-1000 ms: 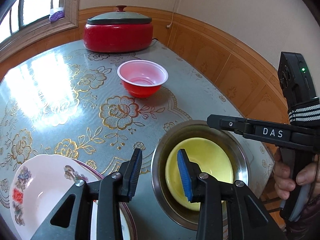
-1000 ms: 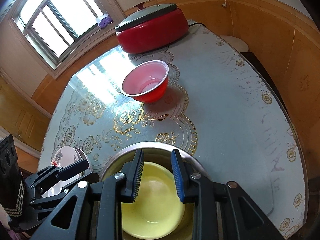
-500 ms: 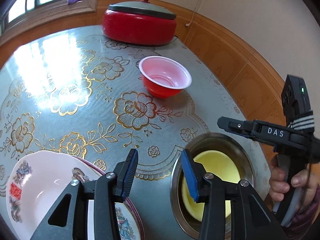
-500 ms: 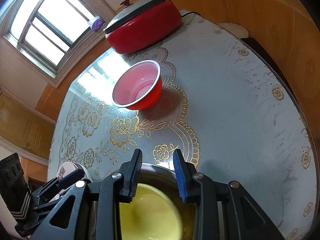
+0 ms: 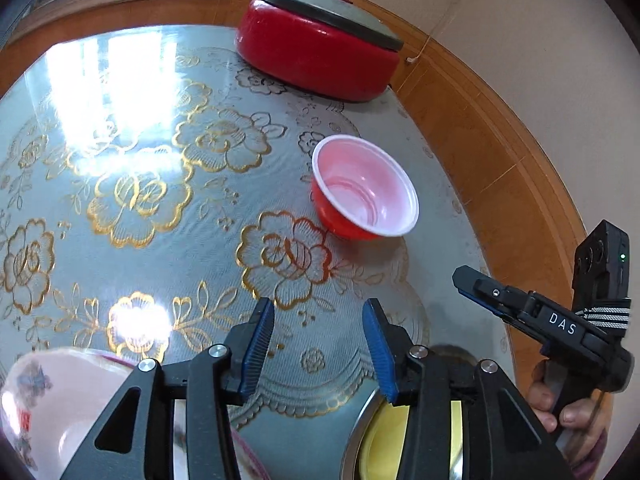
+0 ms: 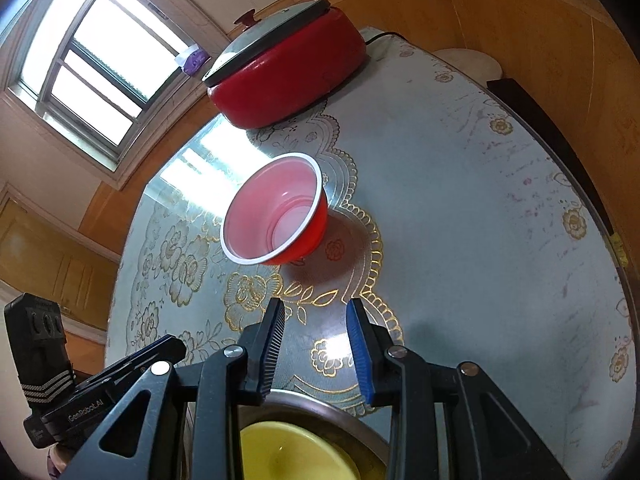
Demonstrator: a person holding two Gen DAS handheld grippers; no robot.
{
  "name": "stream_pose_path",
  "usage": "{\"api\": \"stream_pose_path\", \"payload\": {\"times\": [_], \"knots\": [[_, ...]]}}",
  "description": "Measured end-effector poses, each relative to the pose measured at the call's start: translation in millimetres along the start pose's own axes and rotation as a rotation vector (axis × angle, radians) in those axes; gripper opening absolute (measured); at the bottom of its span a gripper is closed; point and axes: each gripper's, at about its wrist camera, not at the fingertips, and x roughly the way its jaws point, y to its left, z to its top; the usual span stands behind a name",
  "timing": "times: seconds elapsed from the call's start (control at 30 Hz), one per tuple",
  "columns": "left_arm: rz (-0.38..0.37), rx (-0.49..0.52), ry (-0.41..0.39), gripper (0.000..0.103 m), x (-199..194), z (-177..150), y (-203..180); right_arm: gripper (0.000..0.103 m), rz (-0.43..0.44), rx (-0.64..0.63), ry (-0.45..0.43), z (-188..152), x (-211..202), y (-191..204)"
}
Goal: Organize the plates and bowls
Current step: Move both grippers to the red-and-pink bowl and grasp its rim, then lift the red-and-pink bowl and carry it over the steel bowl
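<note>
The yellow bowl (image 6: 298, 456) sits nested inside the steel bowl (image 6: 340, 412) at the near edge of the table (image 6: 460, 208). Farther in, the red bowl (image 6: 276, 216) stands empty, well apart. A white plate (image 5: 52, 412) lies at the near left. Both the left gripper (image 5: 318, 350) and the right gripper (image 6: 316, 346) hover with jaws wide apart, holding nothing. A lidded red pot (image 6: 288, 76) stands at the far side.

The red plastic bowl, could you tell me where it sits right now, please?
The red plastic bowl stands upright on the floral tablecloth, mid-frame in the right wrist view, between the red electric pot behind it and the steel bowl nearer the grippers.
</note>
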Motion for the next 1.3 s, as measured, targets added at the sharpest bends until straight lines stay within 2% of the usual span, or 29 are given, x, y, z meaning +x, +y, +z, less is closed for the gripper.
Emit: {"api": "stream_pose_path", "payload": {"times": [0.3,0.47,0.67,0.7,0.73,0.77,0.83,0.97,1.3], "knots": [[0.000,-0.002,-0.050,0.042,25.7,46.4,-5.4,0.032,0.041,0.054,0.008,42.8,34.1,1.9],[0.000,-0.053,-0.013,0.042,45.4,67.9,1.9,0.032,0.034,0.064,0.019,58.2,52.6,2.5],[-0.004,-0.062,0.011,0.041,73.6,85.2,1.1,0.032,0.018,0.064,0.047,69.8,73.4,-3.3],[-0.008,-0.061,0.015,0.039,77.9,87.1,1.1,0.032,0.014,0.062,0.054,70.9,77.3,-3.9],[-0.004,-0.054,0.020,0.027,82.3,88.5,0.6,0.031,0.010,0.048,0.062,71.2,81.5,-2.9],[0.000,-0.055,0.028,0.021,86.4,89.2,0.9,0.024,0.002,0.030,0.064,70.6,84.9,-1.2],[0.016,-0.060,0.030,0.014,89.8,87.9,1.7,0.012,-0.042,-0.003,0.062,68.4,88.4,0.8],[-0.005,-0.051,0.028,0.013,82.1,80.7,5.1,0.011,-0.032,-0.033,0.052,66.7,79.6,2.5],[0.002,0.014,0.006,0.013,50.3,55.7,-2.9,0.010,-0.002,-0.059,0.070,48.7,58.2,10.2]]}}
